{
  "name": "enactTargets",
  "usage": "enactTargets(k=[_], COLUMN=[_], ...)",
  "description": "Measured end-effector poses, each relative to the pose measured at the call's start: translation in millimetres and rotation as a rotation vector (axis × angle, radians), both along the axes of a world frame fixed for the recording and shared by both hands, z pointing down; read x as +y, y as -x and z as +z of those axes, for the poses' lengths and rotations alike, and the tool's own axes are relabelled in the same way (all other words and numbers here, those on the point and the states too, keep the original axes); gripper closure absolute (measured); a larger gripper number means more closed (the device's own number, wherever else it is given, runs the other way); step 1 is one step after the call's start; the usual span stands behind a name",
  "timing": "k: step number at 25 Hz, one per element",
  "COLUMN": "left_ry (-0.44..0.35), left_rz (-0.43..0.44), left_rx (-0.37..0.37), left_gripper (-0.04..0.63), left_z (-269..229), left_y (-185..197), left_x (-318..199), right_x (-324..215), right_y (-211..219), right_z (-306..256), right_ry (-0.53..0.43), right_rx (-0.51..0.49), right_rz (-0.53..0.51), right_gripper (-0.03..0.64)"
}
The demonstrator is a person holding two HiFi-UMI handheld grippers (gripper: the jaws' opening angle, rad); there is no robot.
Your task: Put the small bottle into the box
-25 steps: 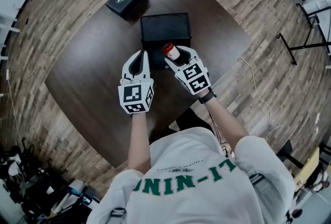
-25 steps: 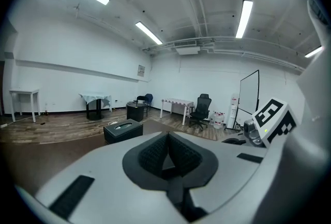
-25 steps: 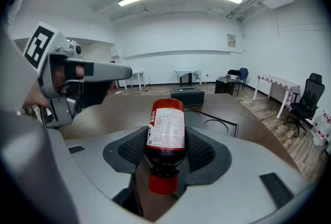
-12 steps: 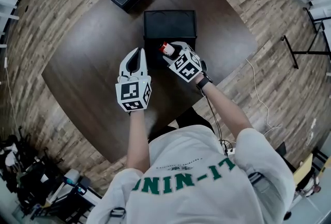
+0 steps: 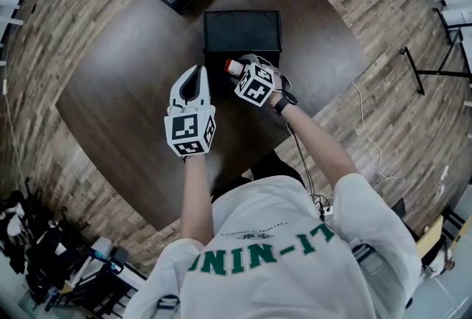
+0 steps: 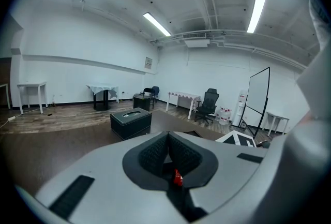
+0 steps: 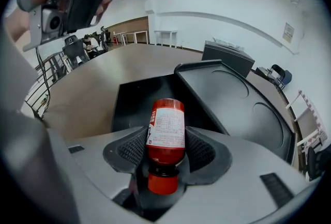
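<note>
the small bottle (image 7: 166, 125) is clamped across its labelled body by the right gripper (image 7: 166, 145), cap toward the gripper and base out over the near rim of the open box (image 5: 207, 32), which sits toward the table's (image 5: 118, 74) far edge. it looks light, rigid and smooth-sided, so it may twist or slide; this mid-body hold suits it. the left gripper (image 5: 194, 79) hovers beside, jaws pressed together on nothing.
</note>
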State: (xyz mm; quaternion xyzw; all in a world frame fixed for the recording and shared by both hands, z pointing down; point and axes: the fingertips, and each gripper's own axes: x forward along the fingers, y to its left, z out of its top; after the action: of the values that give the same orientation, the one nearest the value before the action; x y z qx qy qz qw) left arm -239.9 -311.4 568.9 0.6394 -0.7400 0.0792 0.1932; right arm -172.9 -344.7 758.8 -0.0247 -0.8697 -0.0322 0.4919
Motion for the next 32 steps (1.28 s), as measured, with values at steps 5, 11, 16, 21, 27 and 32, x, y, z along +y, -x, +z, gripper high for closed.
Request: enactTargets(k=[5,11,16,21,27,32], left_ry=[-0.006,-0.012,-0.025,-0.035,-0.044,-0.063], left_rz=[-0.006,-0.016,-0.01,-0.004,0.016,0.036], left_rx=[-0.005,-0.004,-0.009,-0.016,-0.036,-0.058], left_gripper=[0.581,0.58,0.581,0.58,0.581,0.581], left_z=[-2.8,-6.0,-13.6,-27.0,-39.0,-57.8], left_y=[0.9,5.7,4.3,0.3,-6.8,-19.4], left_x=[4.8,16.8,21.5,27.9,32.6,40.3], right_x=[-1.6,2.8,5.2,3.5,-9.5,-6.0], right_y=[0.4,3.6,0.3,-3.4,-17.9,-45.1], right_z=[13.6,16.2,1.2,-31.5,-83.2,-132.1], right_ry=[-0.024,0.023,0.058,0.1,0.082,0.045], right_rx=[0.037,0.055,0.027,-0.076,-0.249,-0.37], right_rz=[-0.042,-0.019,0.018,0.119,0.304,0.439], right_gripper=[0.385,0.349,0.299,0.302,0.302,0.307])
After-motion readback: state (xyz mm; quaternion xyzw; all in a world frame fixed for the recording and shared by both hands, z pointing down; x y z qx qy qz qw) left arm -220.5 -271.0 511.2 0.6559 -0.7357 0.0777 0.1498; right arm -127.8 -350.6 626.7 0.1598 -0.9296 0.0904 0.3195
